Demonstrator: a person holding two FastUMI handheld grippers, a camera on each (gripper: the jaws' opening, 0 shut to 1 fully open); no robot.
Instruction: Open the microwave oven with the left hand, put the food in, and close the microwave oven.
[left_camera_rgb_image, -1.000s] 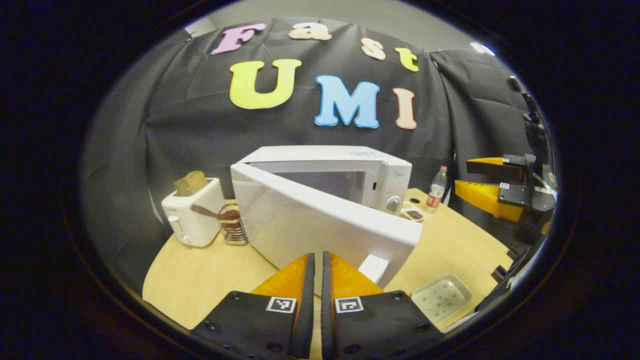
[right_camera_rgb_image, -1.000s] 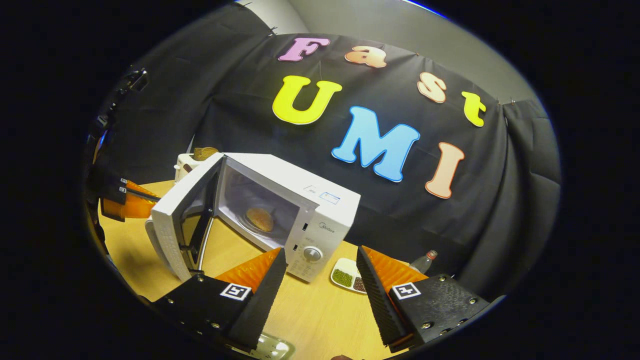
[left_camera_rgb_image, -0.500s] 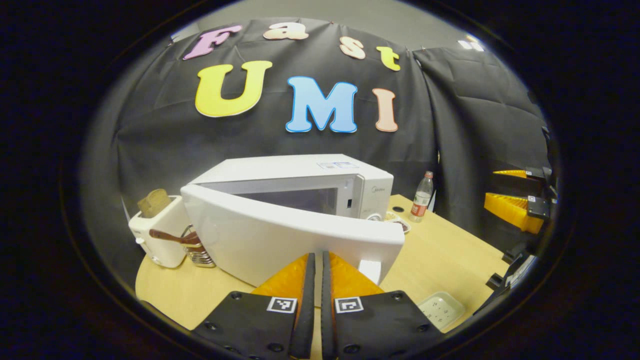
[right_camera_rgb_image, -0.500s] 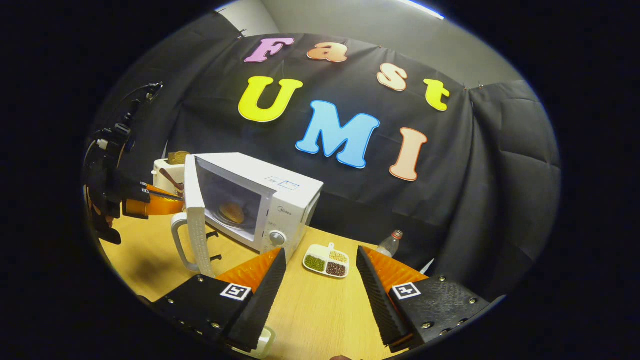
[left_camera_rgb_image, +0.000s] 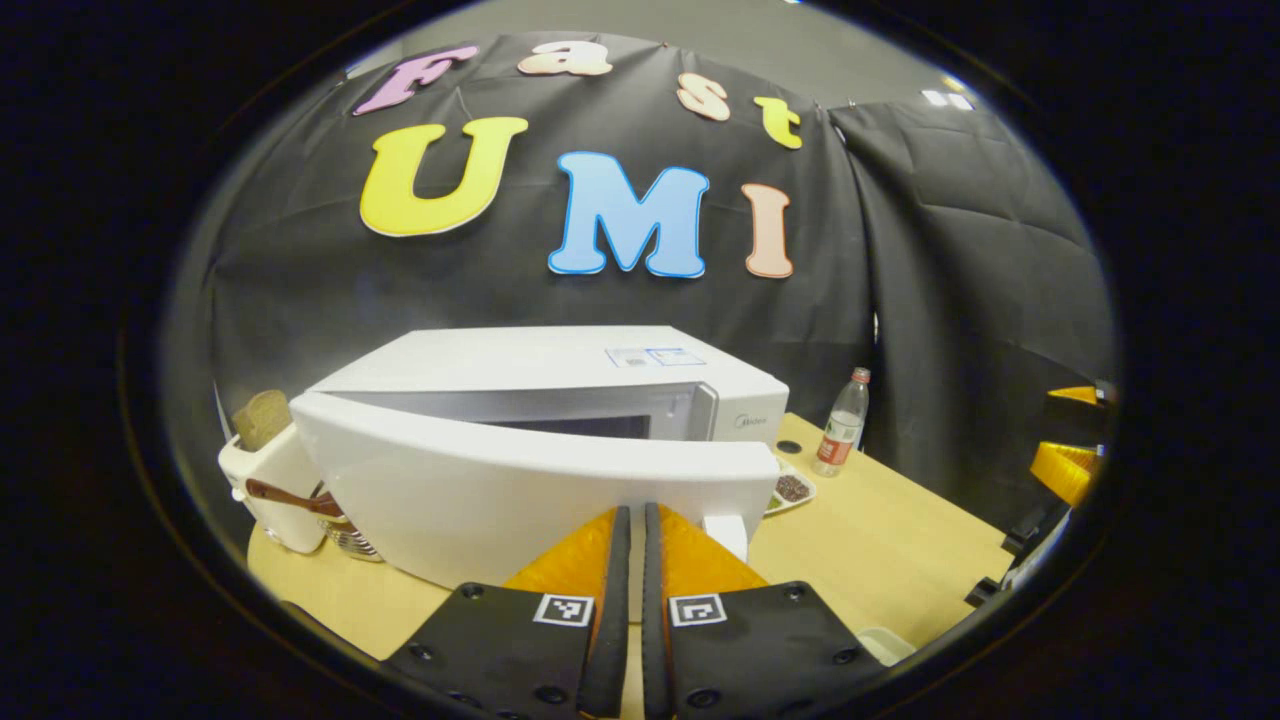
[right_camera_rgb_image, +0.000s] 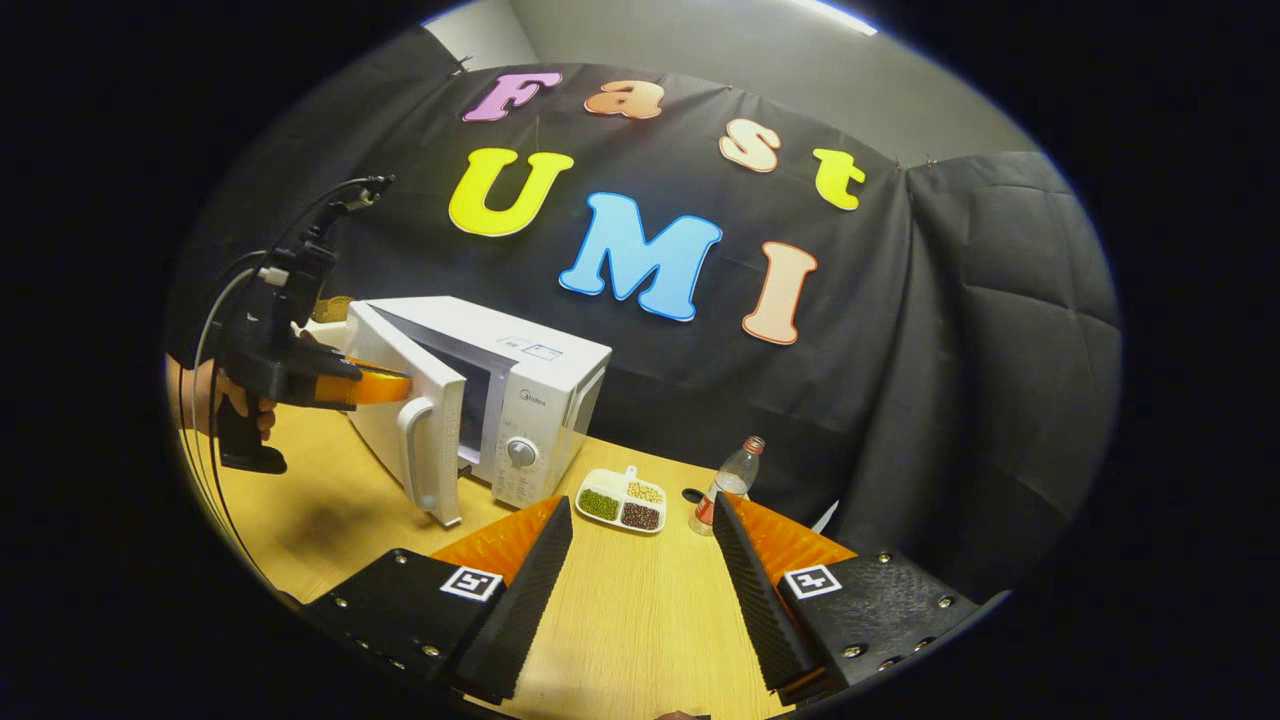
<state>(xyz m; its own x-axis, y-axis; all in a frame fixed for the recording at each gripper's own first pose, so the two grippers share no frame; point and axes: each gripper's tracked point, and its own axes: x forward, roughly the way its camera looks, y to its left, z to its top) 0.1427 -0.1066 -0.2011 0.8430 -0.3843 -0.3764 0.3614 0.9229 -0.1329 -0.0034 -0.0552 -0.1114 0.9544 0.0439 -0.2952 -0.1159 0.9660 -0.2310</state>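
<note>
The white microwave oven's half-shut door (left_camera_rgb_image: 520, 490) hides its cavity and any food inside, the white slot toaster (left_camera_rgb_image: 268, 478) sits partly behind that door, and a pale tray (left_camera_rgb_image: 885, 643) on the wooden counter (left_camera_rgb_image: 900, 540) is cut off below.

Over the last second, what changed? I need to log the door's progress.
The white microwave's door swung from wide open to nearly shut, pushed by the closed left gripper. The right gripper stayed open and empty above the wooden table; the divided snack dish and plastic bottle stayed put.
</note>
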